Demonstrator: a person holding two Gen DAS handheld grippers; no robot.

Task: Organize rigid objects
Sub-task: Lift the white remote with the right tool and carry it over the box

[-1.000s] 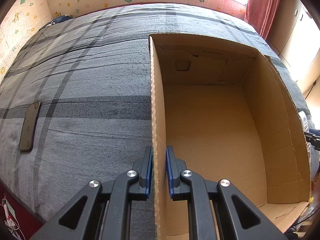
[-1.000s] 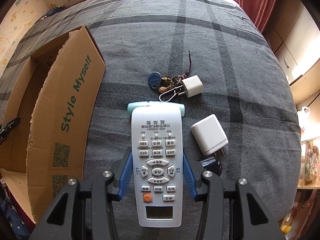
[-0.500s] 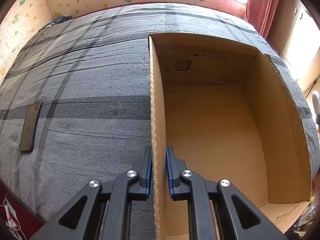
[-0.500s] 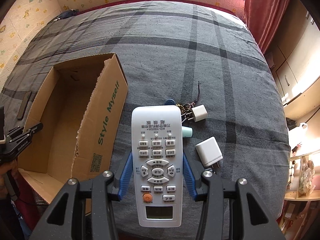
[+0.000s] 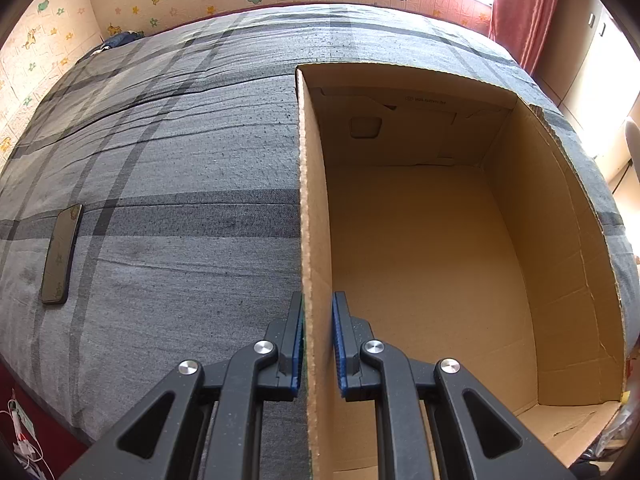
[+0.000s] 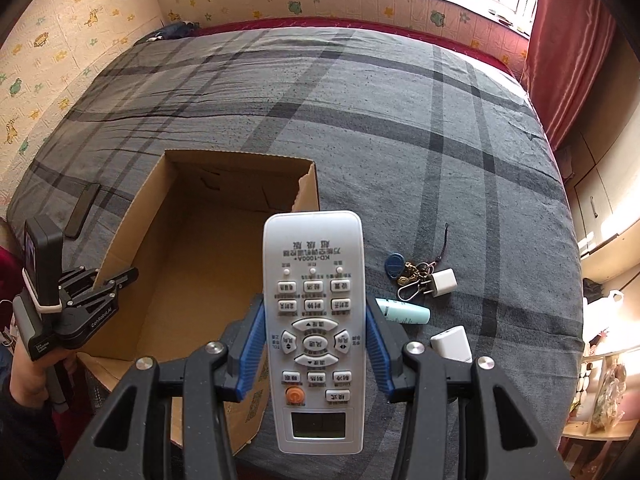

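An open cardboard box (image 5: 560,240) (image 6: 132,216) lies on a grey plaid bed. My left gripper (image 5: 317,308) is shut on the box's left wall, one pad on each side; it also shows as the left gripper (image 6: 116,278) at the box's near corner in the right wrist view. My right gripper (image 6: 316,312) is shut on a white remote control (image 6: 314,264), held above the bed over the box's right wall. On the bed to the right lie a key bunch with a blue fob (image 6: 396,266), a small white plug (image 6: 444,280), a mint tube (image 6: 408,314) and a white charger (image 6: 452,344).
A dark phone (image 5: 60,256) (image 6: 82,210) lies on the bed left of the box. A red curtain (image 6: 568,40) and cupboards (image 6: 600,200) stand along the right. A person's hand (image 6: 24,380) holds the left gripper. The box interior (image 5: 420,260) holds nothing.
My right gripper has risen with the remote and shifted left toward the box, so the box opening now lies beneath it. The left gripper has kept still on the box wall.
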